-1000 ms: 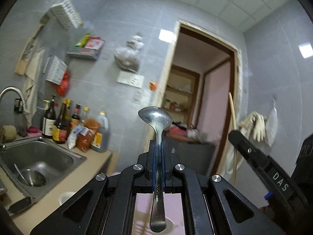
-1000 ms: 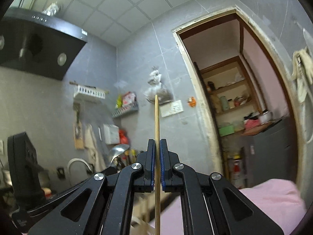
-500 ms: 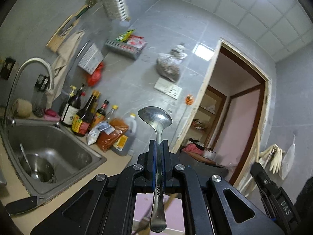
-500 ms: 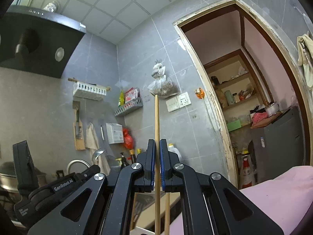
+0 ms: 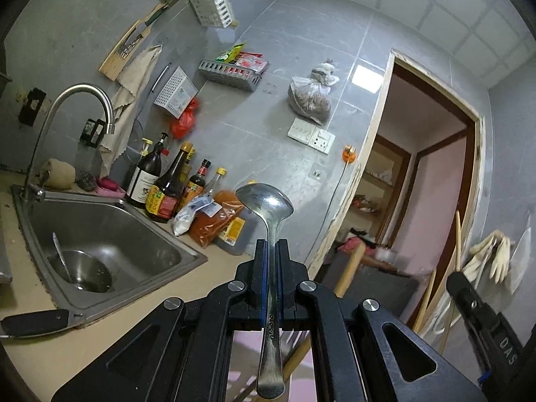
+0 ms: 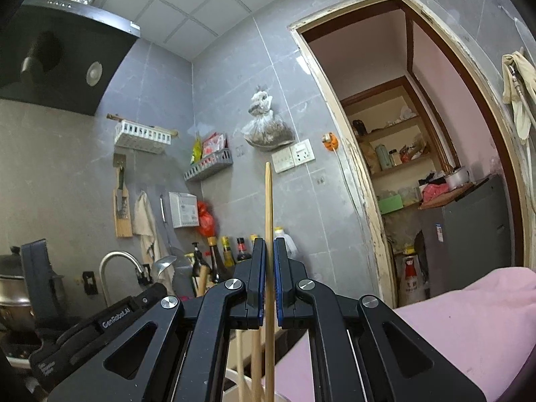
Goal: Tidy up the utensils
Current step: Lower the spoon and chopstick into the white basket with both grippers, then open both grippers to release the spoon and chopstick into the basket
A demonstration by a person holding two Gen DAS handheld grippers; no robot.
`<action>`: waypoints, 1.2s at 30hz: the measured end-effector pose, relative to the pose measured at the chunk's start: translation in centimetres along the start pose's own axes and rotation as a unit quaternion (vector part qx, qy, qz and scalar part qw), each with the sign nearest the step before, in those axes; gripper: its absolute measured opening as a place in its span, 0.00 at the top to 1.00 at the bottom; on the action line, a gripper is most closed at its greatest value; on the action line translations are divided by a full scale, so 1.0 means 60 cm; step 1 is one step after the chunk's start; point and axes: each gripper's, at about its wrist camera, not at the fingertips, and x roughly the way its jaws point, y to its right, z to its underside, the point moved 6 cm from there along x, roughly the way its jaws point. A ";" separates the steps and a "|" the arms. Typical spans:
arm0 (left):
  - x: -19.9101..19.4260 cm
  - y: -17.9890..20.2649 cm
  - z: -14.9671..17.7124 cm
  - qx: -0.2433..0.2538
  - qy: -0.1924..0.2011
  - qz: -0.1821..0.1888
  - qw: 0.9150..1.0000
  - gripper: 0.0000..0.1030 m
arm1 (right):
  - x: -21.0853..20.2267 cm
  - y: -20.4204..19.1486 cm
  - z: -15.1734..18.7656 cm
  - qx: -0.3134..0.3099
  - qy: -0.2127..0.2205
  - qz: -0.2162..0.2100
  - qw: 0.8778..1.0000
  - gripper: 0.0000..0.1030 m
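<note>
A steel spoon stands upright in my left gripper, which is shut on its handle with the bowl above the fingertips. In the right wrist view a single wooden chopstick is pinched upright by my right gripper. Beneath both grippers stand more wooden sticks and a thick wooden handle; what holds them is hidden. Each gripper shows in the other's view: the left gripper at lower left, the right gripper at the right edge.
A steel sink with a small steel bowl lies to the left under a curved faucet. Sauce bottles line the wall behind the counter. A doorway opens on the right, and pink cloth lies near below.
Both grippers have sunk, still shut on the spoon and the chopstick. The left view has rolled and swung toward the sink. Wooden sticks have come into view beneath the grippers.
</note>
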 end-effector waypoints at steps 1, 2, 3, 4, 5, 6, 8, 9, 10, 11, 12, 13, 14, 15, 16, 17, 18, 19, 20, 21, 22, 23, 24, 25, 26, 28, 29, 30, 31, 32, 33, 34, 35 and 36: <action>0.000 0.003 0.007 0.012 0.001 -0.005 1.000 0.98 | -0.001 0.000 0.005 0.000 -0.003 0.004 1.000 0.97; 0.000 0.007 0.014 0.022 0.000 -0.007 1.000 0.98 | -0.001 0.000 0.010 0.000 -0.007 0.007 1.000 0.97; 0.001 0.010 0.019 0.030 -0.003 -0.009 1.000 0.98 | 0.001 -0.002 0.012 0.000 -0.011 0.009 1.000 0.97; 0.001 0.012 0.026 0.036 -0.006 -0.011 0.999 0.98 | 0.002 -0.003 0.016 -0.001 -0.015 0.011 1.000 0.97; 0.001 0.013 0.030 0.037 -0.008 -0.013 0.999 0.98 | 0.002 -0.005 0.022 -0.003 -0.022 0.015 1.000 0.97; 0.002 0.014 0.034 0.039 -0.011 -0.014 0.999 0.98 | 0.003 -0.006 0.027 -0.004 -0.029 0.015 0.999 0.97; -0.001 0.016 0.041 0.046 -0.013 -0.018 0.999 0.97 | 0.003 -0.009 0.037 -0.008 -0.042 0.018 0.999 0.97; -0.002 0.016 0.044 0.049 -0.016 -0.018 0.999 0.97 | 0.002 -0.010 0.040 -0.009 -0.047 0.019 0.999 0.97; -0.003 0.016 0.048 0.053 -0.021 -0.018 0.998 0.98 | 0.003 -0.012 0.044 -0.010 -0.055 0.020 0.998 0.97; -0.005 0.017 0.052 0.056 -0.025 -0.019 0.998 0.98 | 0.002 -0.012 0.048 -0.009 -0.061 0.021 0.998 0.97; -0.006 0.017 0.054 0.058 -0.029 -0.020 0.998 0.98 | 0.003 -0.012 0.050 -0.007 -0.066 0.021 0.998 0.97; -0.007 0.018 0.058 0.063 -0.033 -0.021 0.997 0.98 | 0.004 -0.013 0.053 -0.005 -0.076 0.021 0.997 0.97; -0.009 0.020 0.061 0.069 -0.037 -0.022 0.997 0.98 | 0.004 -0.013 0.056 -0.004 -0.084 0.021 0.996 0.97; -0.011 0.022 0.063 0.073 -0.039 -0.023 0.996 0.98 | 0.003 -0.013 0.059 -0.003 -0.092 0.019 0.996 0.97; -0.014 0.026 0.065 0.079 -0.042 -0.020 0.996 0.98 | 0.001 -0.013 0.061 -0.003 -0.099 0.020 0.995 0.97; -0.016 0.028 0.067 0.081 -0.043 -0.018 0.996 0.98 | -0.001 -0.013 0.064 -0.002 -0.106 0.019 0.994 0.97; -0.018 0.030 0.068 0.085 -0.045 -0.016 0.995 0.98 | -0.002 -0.012 0.065 0.000 -0.111 0.017 0.994 0.97; -0.019 0.033 0.069 0.089 -0.047 -0.015 0.995 0.98 | -0.005 -0.011 0.066 0.003 -0.117 0.016 0.993 0.97; -0.021 0.036 0.072 0.092 -0.051 -0.012 0.994 0.98 | -0.006 -0.010 0.067 0.004 -0.122 0.016 0.992 0.97; -0.022 0.037 0.074 0.093 -0.056 -0.010 0.994 0.98 | -0.008 -0.010 0.068 0.004 -0.125 0.015 0.992 0.97; -0.023 0.038 0.077 0.095 -0.062 -0.007 0.994 0.98 | -0.011 -0.009 0.069 0.005 -0.129 0.014 0.992 0.97; -0.024 0.039 0.079 0.095 -0.066 -0.005 0.993 0.98 | -0.012 -0.008 0.070 0.006 -0.133 0.013 0.991 0.97; -0.024 0.039 0.080 0.094 -0.069 -0.004 0.993 0.98 | -0.014 -0.007 0.071 0.007 -0.136 0.013 0.991 0.97; -0.024 0.039 0.083 0.094 -0.074 -0.002 0.993 0.98 | -0.015 -0.006 0.072 0.009 -0.139 0.011 0.990 0.97; -0.025 0.038 0.084 0.094 -0.077 -0.002 0.993 0.98 | -0.017 -0.006 0.073 0.011 -0.142 0.010 0.990 0.97; -0.026 0.039 0.085 0.095 -0.081 0.000 0.992 0.98 | -0.020 -0.007 0.076 0.012 -0.150 0.006 0.989 0.97; -0.026 0.040 0.086 0.095 -0.085 0.002 0.992 0.98 | -0.020 -0.009 0.076 0.011 -0.151 0.005 0.988 0.97; -0.027 0.041 0.087 0.096 -0.089 0.005 0.991 0.98 | -0.022 -0.010 0.076 0.009 -0.151 0.005 0.988 0.97; -0.029 0.042 0.086 0.098 -0.091 0.007 0.991 0.98 | -0.025 -0.012 0.075 0.008 -0.152 0.002 0.988 0.96; -0.032 0.043 0.086 0.098 -0.093 0.010 0.991 0.98 | -0.025 -0.013 0.073 0.007 -0.153 0.001 0.988 0.96; -0.033 0.044 0.085 0.096 -0.096 0.015 0.991 0.98 | -0.027 -0.014 0.071 0.007 -0.154 -0.001 0.988 0.96; -0.036 0.045 0.083 0.090 -0.100 0.020 0.991 0.98 | -0.028 -0.013 0.070 0.008 -0.154 -0.003 0.988 0.95; -0.038 0.045 0.082 0.087 -0.102 0.023 0.991 0.98 | -0.031 -0.013 0.068 0.008 -0.154 -0.005 0.988 0.94; -0.040 0.046 0.080 0.084 -0.104 0.025 0.991 0.98 | -0.033 -0.012 0.065 0.007 -0.154 -0.006 0.988 0.93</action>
